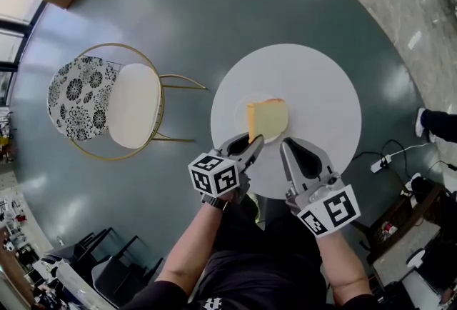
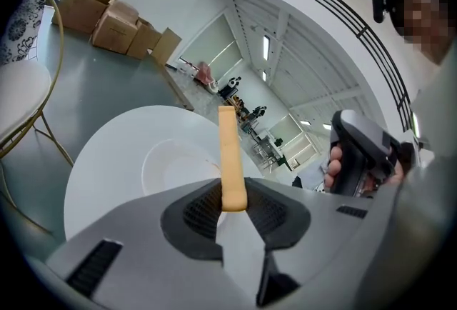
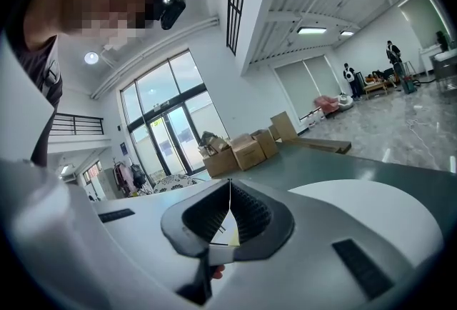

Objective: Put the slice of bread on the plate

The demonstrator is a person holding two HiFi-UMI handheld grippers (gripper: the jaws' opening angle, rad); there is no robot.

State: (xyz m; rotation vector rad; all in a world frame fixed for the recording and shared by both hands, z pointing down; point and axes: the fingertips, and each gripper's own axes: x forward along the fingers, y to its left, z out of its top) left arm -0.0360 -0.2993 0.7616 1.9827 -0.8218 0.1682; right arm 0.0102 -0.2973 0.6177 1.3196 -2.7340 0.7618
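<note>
Yellow bread (image 1: 267,118): left tool (image 1: 253,143) is gripping one edge, holding it over the plate (image 1: 241,114) on the table (image 1: 321,80). Right tool (image 1: 287,146) is hanging closed, empty. Step: placing. Next move is probably calling for lowering flat, then releasing.

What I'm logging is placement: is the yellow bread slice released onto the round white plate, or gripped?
Gripped: the left tool pinches the yellow bread slice over the round white plate. Touching the plate: cannot tell.
</note>
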